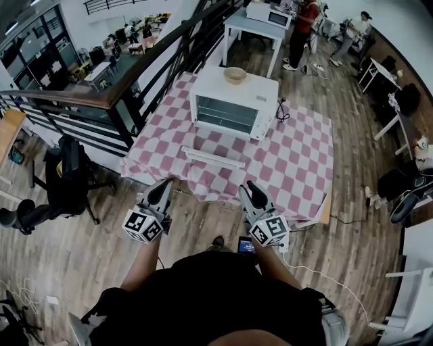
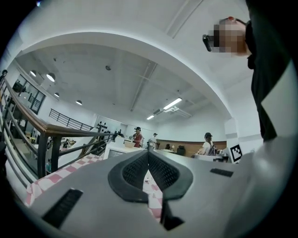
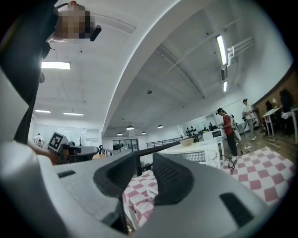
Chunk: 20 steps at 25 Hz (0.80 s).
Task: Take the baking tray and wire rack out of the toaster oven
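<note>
The white toaster oven [image 1: 233, 101] stands at the far side of the pink checked table [image 1: 298, 162]. Its glass door [image 1: 214, 145] hangs open toward me, the handle bar nearest. Rack wires show faintly in the oven's mouth; the baking tray I cannot make out. Both grippers are held level over the wooden floor, short of the table's near edge. My left gripper [image 1: 166, 184] [image 2: 148, 155] is shut, its pads meeting at the tips with nothing in them. On the right gripper [image 1: 252, 186] [image 3: 145, 160] the jaws stand open, a narrow empty gap between the pads. The oven [image 3: 205, 151] lies ahead of it.
A tan bowl [image 1: 235, 74] sits on the oven's roof and a black cord [image 1: 281, 111] trails off its right side. A dark stair railing [image 1: 101, 101] runs along the table's left. Two people [image 1: 303, 30] stand by a far table with a microwave [image 1: 267, 15].
</note>
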Available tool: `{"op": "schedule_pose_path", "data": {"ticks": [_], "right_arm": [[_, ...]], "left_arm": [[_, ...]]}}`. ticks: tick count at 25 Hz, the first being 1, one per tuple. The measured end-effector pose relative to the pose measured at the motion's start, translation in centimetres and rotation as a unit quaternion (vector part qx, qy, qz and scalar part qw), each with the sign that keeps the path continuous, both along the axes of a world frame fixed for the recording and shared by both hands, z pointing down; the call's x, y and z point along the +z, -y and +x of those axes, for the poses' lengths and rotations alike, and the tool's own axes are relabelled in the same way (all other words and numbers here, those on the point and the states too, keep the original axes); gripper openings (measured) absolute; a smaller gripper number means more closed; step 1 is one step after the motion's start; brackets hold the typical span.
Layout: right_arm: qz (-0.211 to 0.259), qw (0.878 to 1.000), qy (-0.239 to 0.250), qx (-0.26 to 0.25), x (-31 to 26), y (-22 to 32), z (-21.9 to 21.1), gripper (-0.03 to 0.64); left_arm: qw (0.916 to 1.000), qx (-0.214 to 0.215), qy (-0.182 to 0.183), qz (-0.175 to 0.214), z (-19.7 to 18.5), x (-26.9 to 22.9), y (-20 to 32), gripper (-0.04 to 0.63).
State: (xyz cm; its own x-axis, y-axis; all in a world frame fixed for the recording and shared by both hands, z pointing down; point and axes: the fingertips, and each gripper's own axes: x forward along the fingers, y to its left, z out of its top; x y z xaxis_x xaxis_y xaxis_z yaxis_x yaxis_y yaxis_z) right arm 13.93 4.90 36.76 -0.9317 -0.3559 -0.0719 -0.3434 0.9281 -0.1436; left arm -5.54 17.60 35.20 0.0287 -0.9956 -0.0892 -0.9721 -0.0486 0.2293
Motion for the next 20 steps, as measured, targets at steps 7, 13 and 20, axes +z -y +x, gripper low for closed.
{"op": "schedule_pose_path", "data": {"ticks": [7,13,20], "right_arm": [[-0.008,1.0,0.004,0.0,0.8,6.7,-3.2,0.115],[-0.036,0.999,0.005,0.017,3.1,10.7,-5.6,0.115],[-0.084,0.995,0.008,0.056,5.8,15.2,-10.5,0.115]], "left_arm": [[0.9996,0.0,0.029,-0.008,-3.1,0.2,7.1,-0.008],[0.9991,-0.003,0.035,-0.024,-6.6,1.3,10.5,-0.008],[0.9974,0.033,0.041,-0.049,-12.3,4.0,16.4,-0.008]]}}
